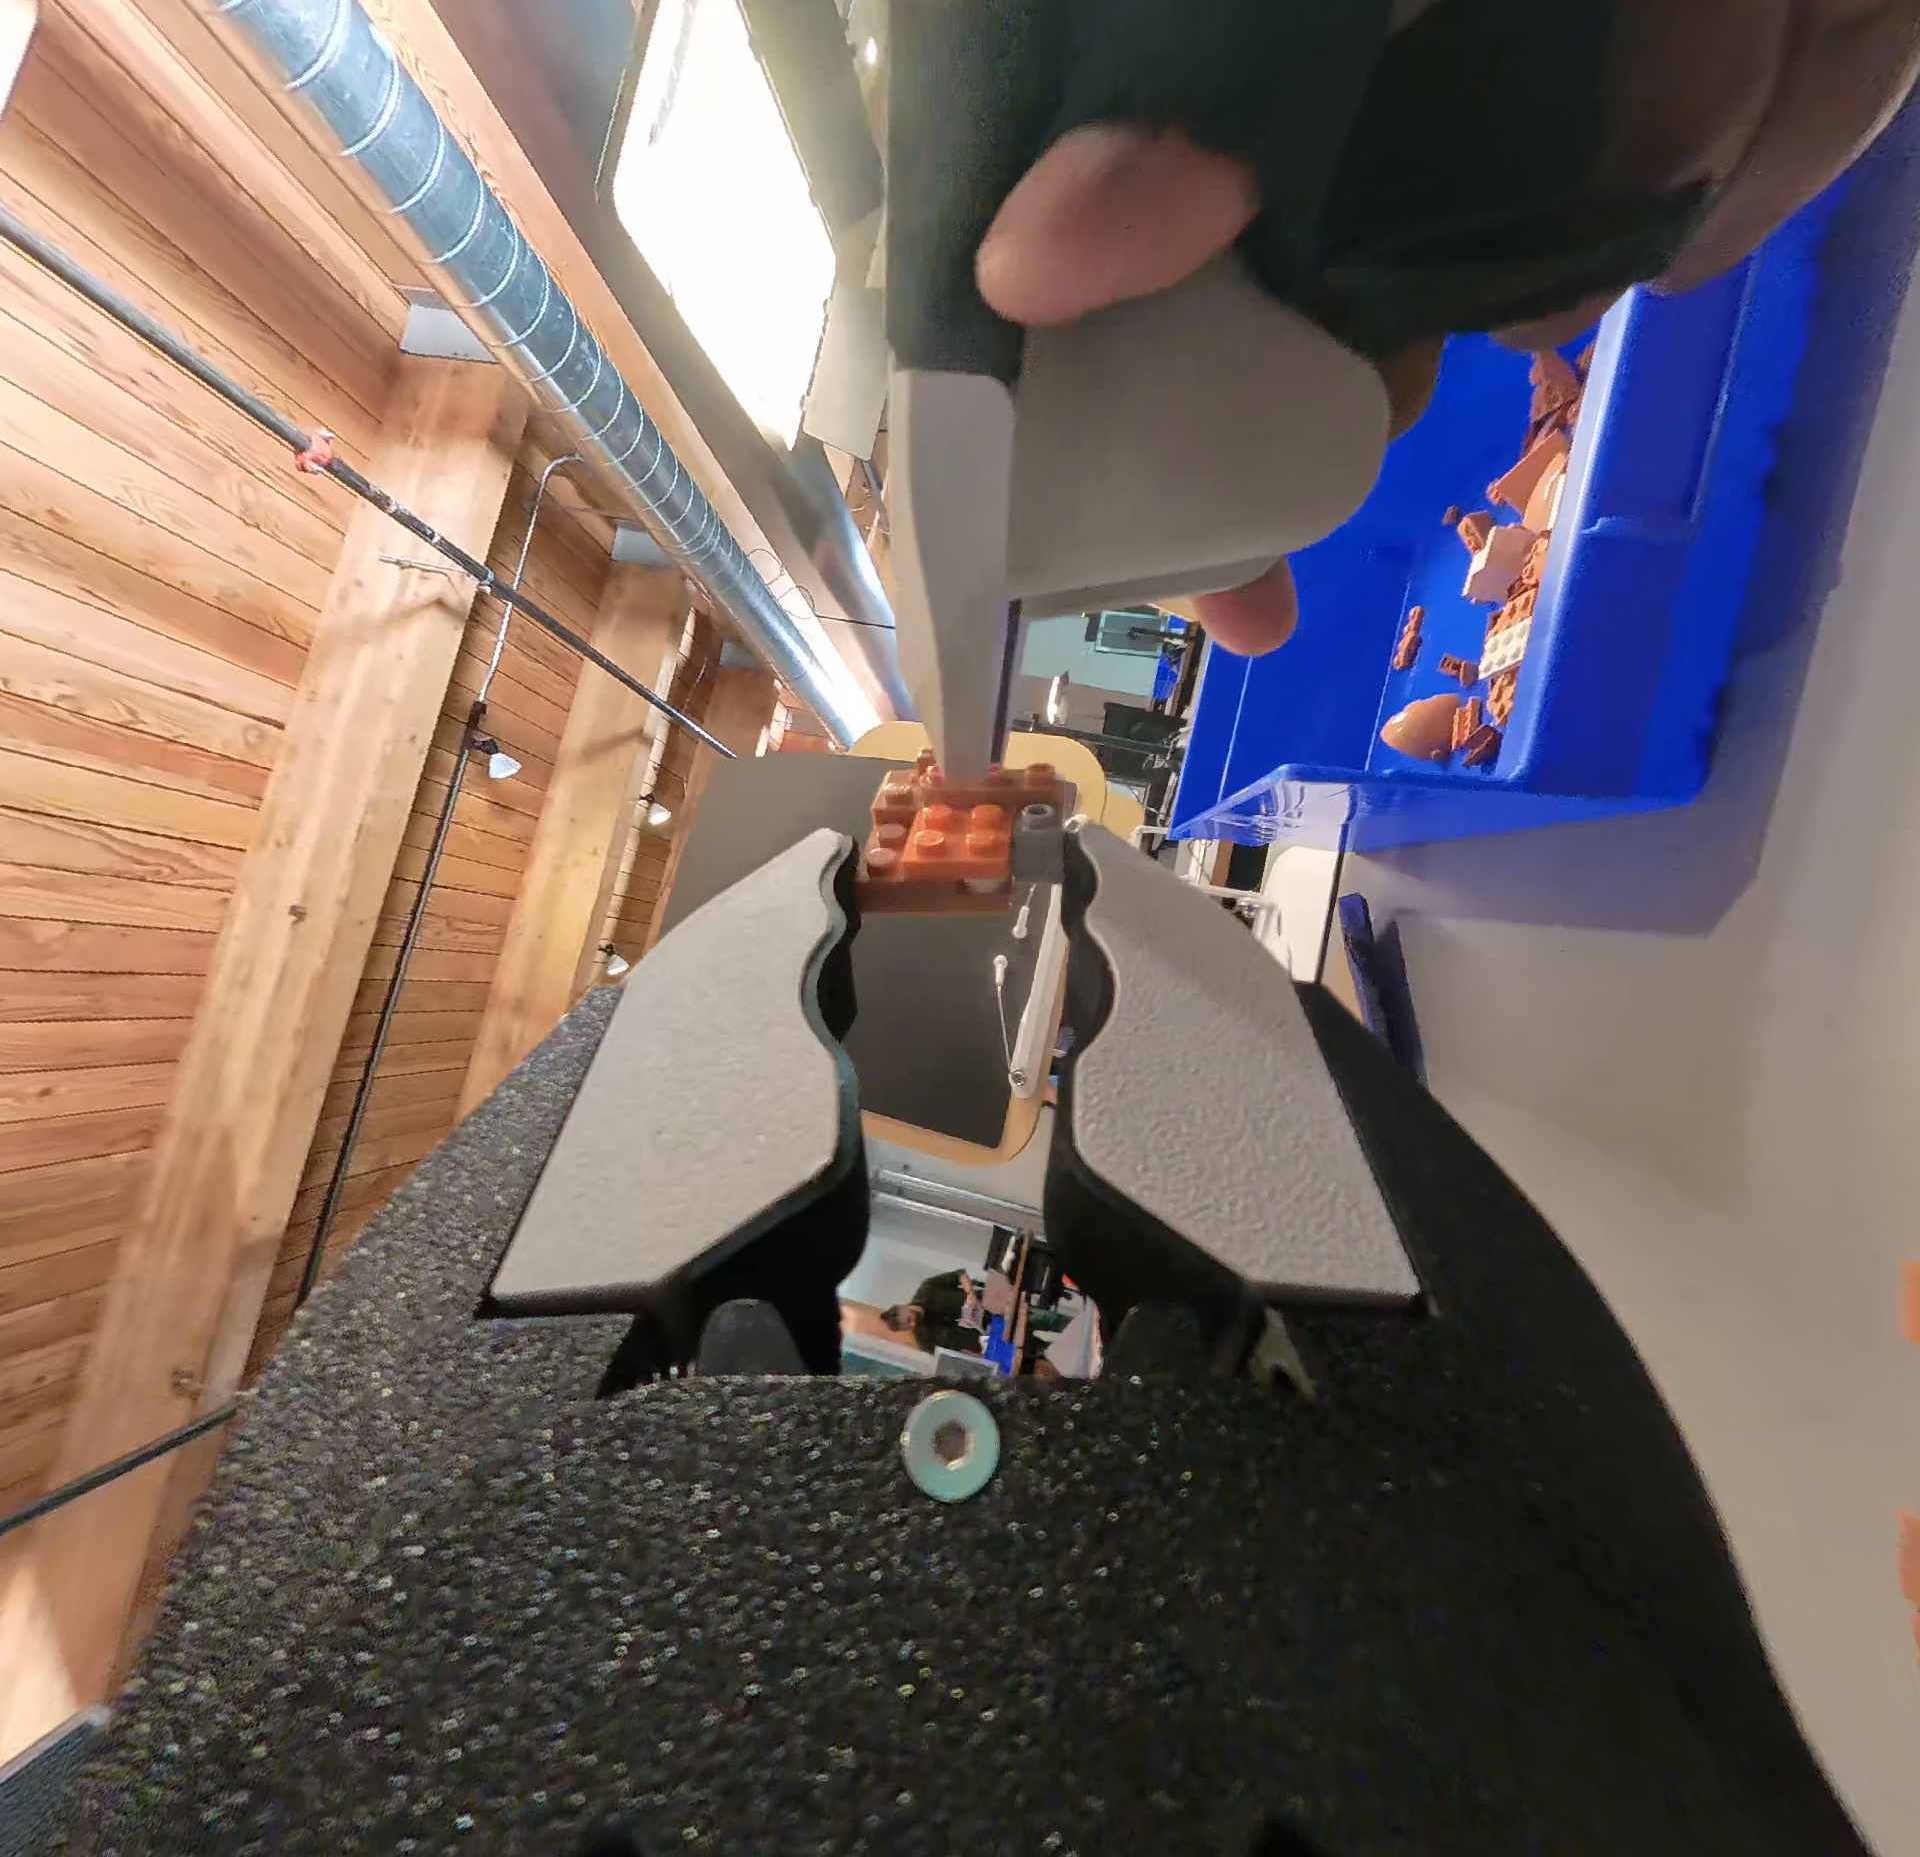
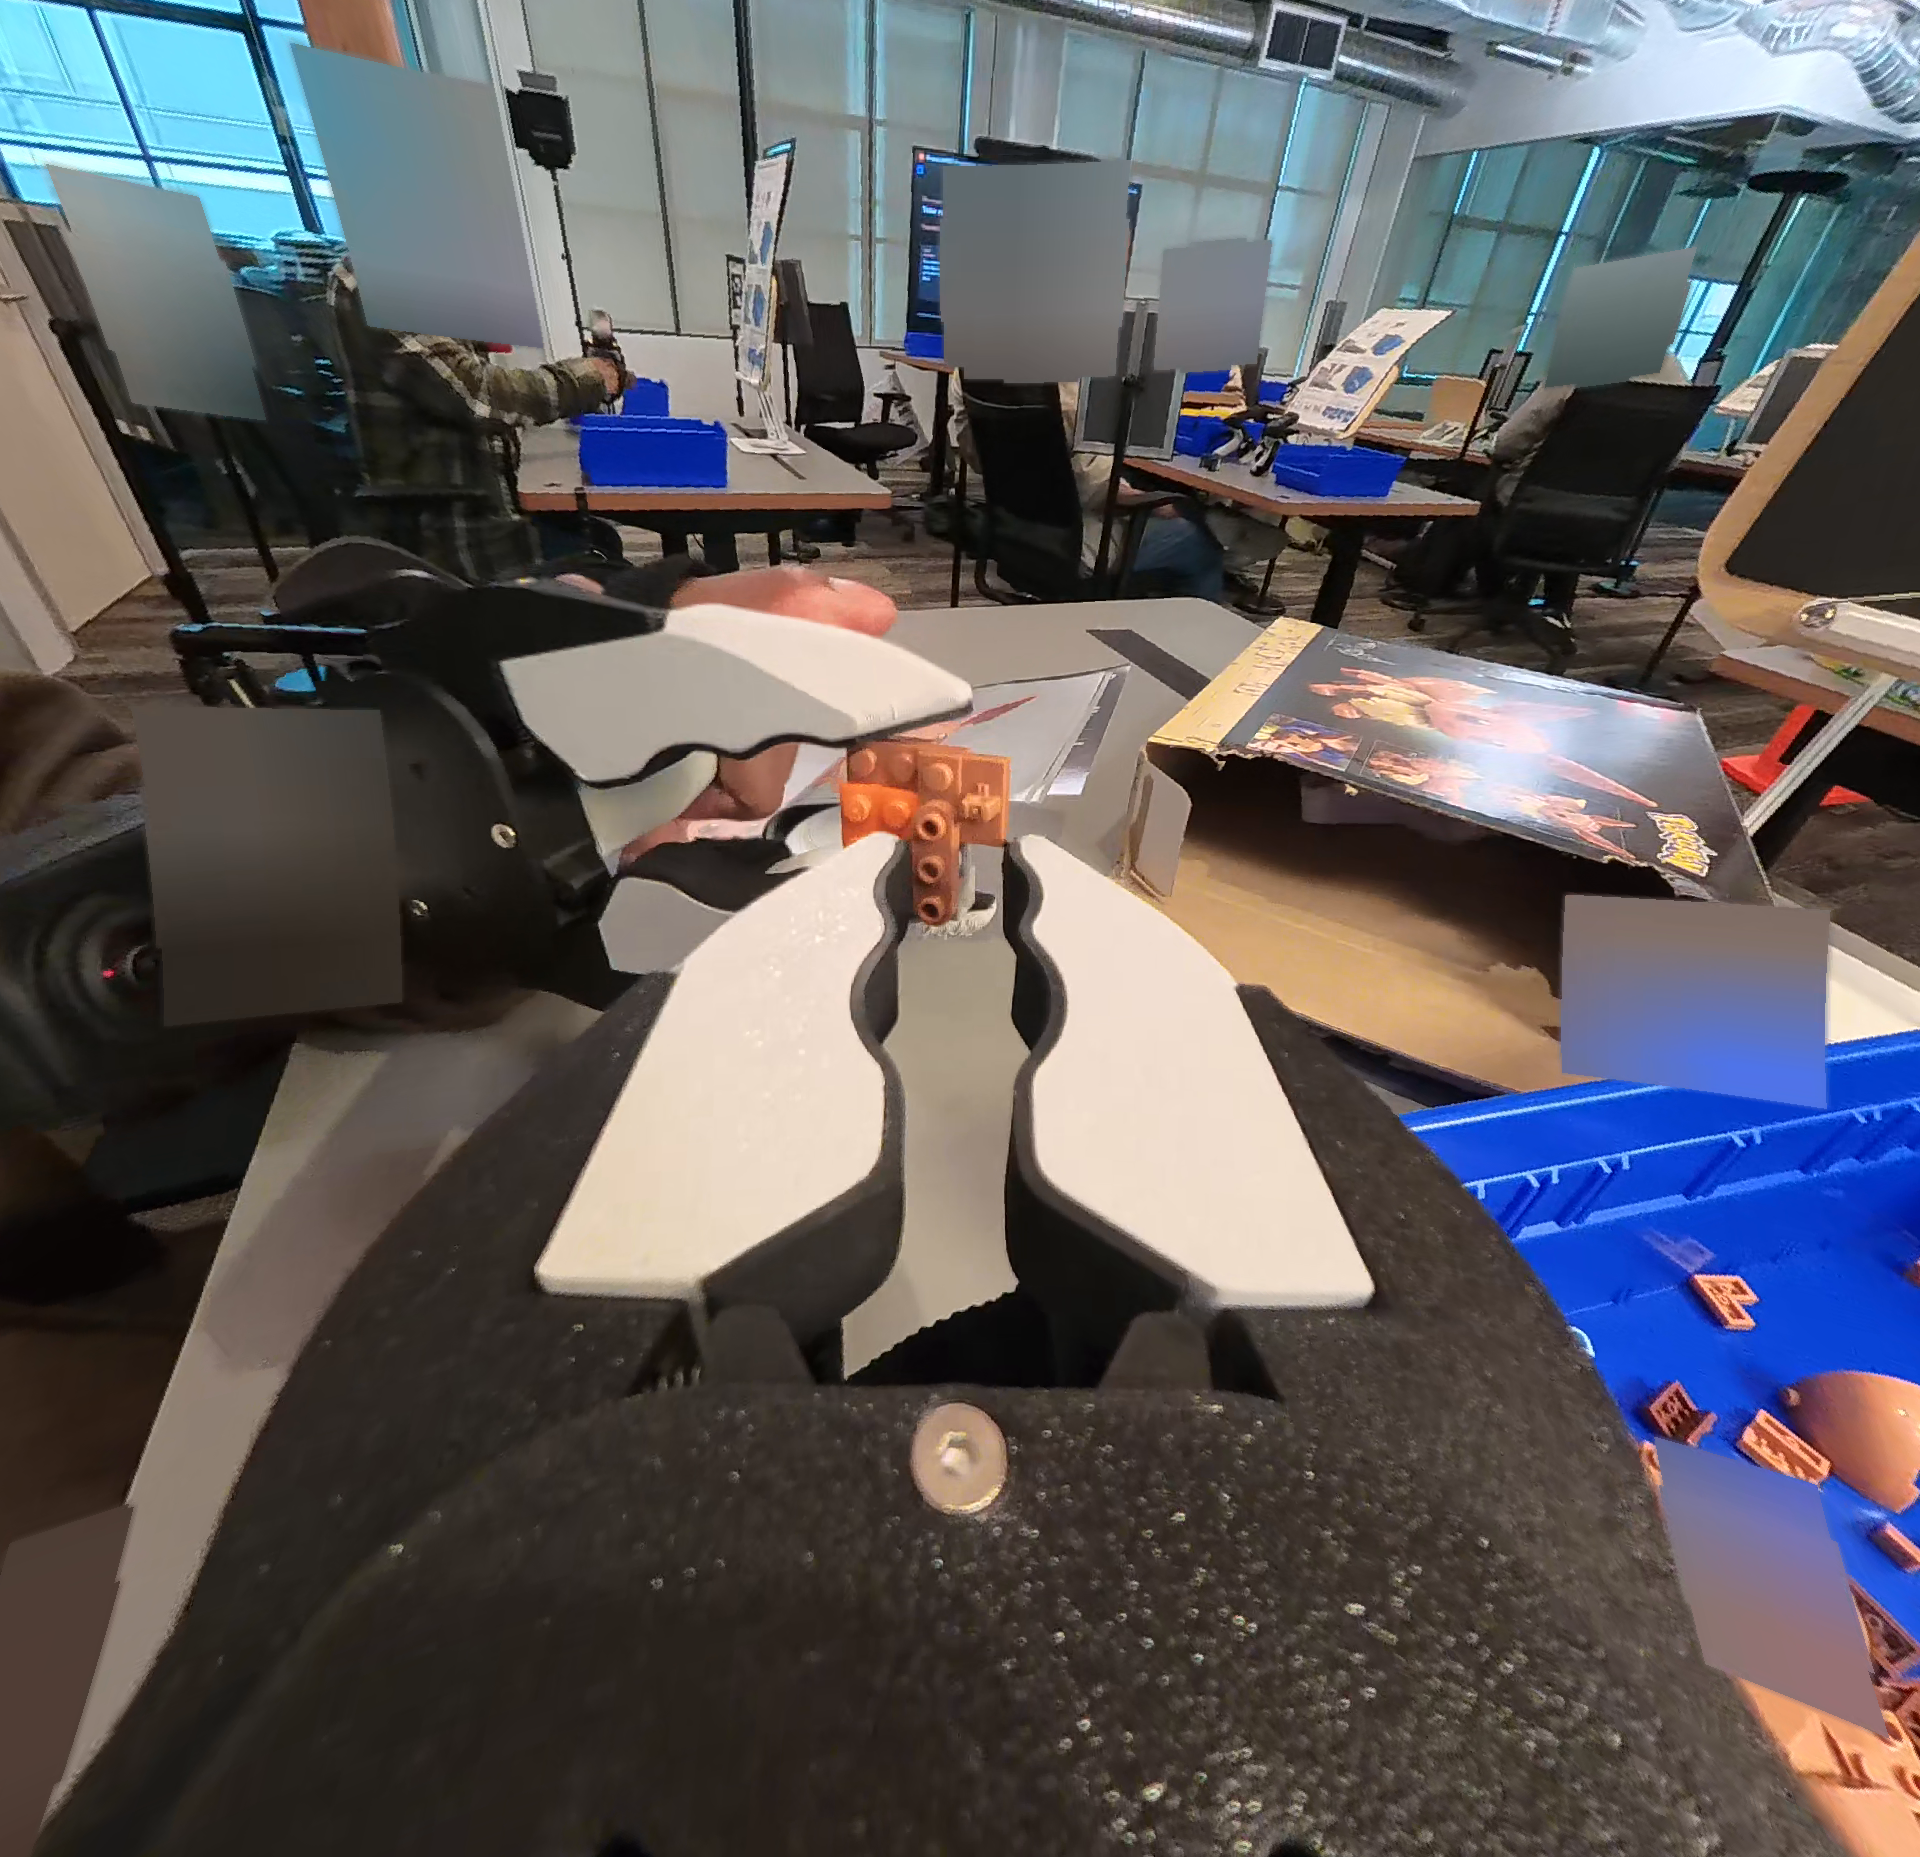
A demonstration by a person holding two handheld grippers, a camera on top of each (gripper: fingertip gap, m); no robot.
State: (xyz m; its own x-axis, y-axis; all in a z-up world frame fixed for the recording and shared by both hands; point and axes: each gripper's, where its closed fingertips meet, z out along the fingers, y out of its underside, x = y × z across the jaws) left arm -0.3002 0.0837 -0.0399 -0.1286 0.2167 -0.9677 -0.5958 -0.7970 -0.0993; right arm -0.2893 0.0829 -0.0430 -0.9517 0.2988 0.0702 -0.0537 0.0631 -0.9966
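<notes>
1. We see our left tongs (image 1: 961, 862) pinching a small lump of brown and orange toy bricks (image 1: 951, 841) at their tips, with a little grey piece on its right side.
2. Our right tongs (image 2: 951, 851) meet the same brick lump (image 2: 925, 805) from the other side. Their tips sit close around its lower brown strip and look like they squeeze it, but we cannot tell for sure.
3. In the left wrist view, one finger (image 1: 951, 602) of the right tongs comes down from above and touches the top of the bricks. A hand in a dark glove (image 1: 1278, 145) holds those tongs.
4. The brick lump hangs in the air above the grey bench (image 2: 1039, 644), not resting on it.
5. A blue bin (image 2: 1621, 1194) sits at the right edge of the bench, with more brown bricks (image 2: 1725, 1298) lying inside it.
6. An open cardboard box (image 2: 1455, 768) with a bright picture on its lid lies near the far right corner of the bench.
7. Some papers (image 2: 1049, 727) lie flat on the bench behind the bricks.
</notes>
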